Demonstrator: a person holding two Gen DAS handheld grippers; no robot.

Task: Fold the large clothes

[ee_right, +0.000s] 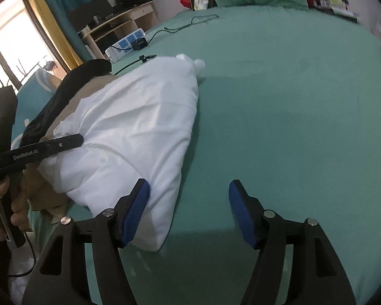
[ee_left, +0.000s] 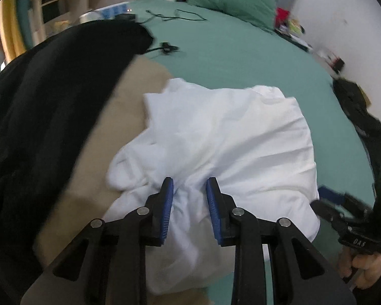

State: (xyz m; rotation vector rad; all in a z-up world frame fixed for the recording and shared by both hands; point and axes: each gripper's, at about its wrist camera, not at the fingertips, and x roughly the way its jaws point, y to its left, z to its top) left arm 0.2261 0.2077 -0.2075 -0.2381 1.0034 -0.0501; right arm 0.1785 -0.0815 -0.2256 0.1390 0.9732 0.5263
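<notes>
White garment [ee_left: 216, 137] lies bunched on the green bed [ee_right: 292, 101]. My left tongs [ee_left: 190, 190] pinch, I think, a fold at its near edge; my right tongs [ee_right: 189, 203] gape beside it and should grab its near corner.

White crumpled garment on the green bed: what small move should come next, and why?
Probably shift the open right claw left and close it on the white crumpled garment's near edge; the left claw already pinches bunched fabric, while the right spans mostly bare green bedsheet.
</notes>
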